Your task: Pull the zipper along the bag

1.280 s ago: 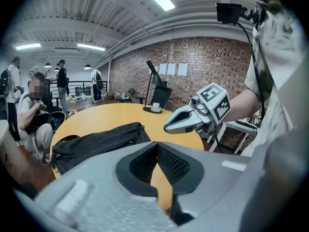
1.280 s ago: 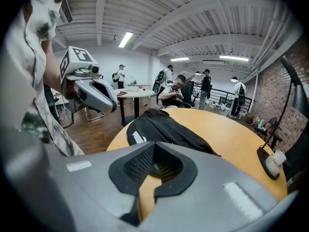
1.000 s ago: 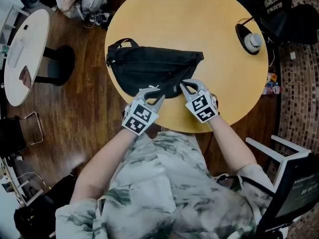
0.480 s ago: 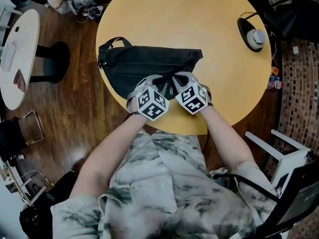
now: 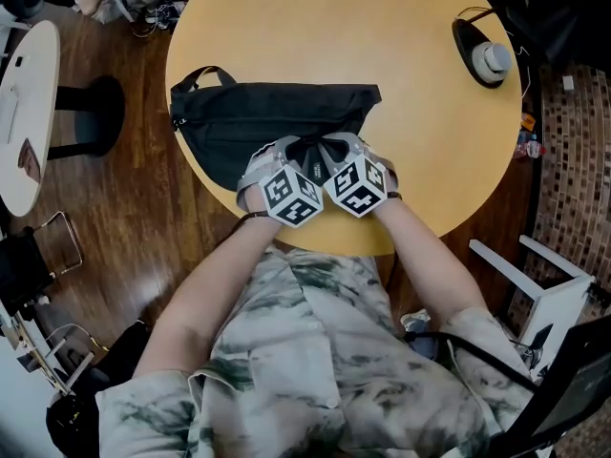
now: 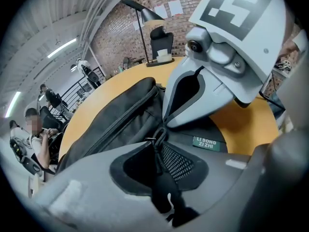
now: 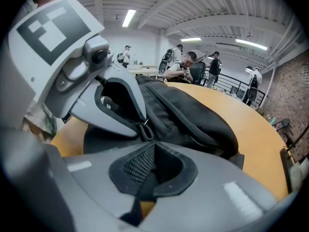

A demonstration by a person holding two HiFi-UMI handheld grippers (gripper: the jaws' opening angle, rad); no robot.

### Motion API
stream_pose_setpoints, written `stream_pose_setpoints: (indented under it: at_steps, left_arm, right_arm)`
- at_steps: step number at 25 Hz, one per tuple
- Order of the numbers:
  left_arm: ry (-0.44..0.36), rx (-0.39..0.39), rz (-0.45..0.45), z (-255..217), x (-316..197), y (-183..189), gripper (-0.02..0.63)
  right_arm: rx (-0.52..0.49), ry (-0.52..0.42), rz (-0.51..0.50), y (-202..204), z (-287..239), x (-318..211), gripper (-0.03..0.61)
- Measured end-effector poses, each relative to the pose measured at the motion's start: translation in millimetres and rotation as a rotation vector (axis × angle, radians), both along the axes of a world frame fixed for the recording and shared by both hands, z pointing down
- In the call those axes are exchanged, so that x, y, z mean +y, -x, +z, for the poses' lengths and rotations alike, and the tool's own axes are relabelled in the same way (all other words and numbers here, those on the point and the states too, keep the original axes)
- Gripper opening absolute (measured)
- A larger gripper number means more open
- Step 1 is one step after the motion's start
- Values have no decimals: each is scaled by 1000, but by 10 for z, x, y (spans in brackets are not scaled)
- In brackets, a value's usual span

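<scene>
Round yellow table carries the black bag, which lies across its near half, with both claws meeting at the bag's near edge. The left claw is clamped on the pull cord, which runs from its jaws up to the slider just ahead. The right claw, tip to tip with it, looks pinched on black bag cloth beside the slider, though exactly what it holds is hard to make out. Beyond the left claw the zipper runs away along the bag, its teeth seemingly joined. I judge the grip made and the bag braced, but the pull itself not yet begun, so nearly the whole run is left.
</scene>
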State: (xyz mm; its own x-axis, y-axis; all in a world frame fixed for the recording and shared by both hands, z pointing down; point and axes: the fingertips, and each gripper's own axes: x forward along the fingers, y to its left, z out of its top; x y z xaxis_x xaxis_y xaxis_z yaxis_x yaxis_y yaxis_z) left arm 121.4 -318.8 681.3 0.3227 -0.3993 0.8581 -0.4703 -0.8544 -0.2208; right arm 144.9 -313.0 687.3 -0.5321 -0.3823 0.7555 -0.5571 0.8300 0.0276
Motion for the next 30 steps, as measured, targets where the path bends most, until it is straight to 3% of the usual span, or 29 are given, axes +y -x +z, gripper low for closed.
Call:
stream_pose_setpoints:
  at_steps: [4, 19, 30]
  left_arm:
    - [3, 39, -15, -4, -10, -28, 32]
    - [113, 173, -43, -139, 120, 222, 25]
    - [135, 254, 27, -336, 75, 516, 25]
  right_arm:
    - [-14, -4, 8, -14, -4, -43, 6]
    - [7, 62, 76, -47, 48, -42, 6]
    - [62, 104, 200, -66, 39, -73, 5]
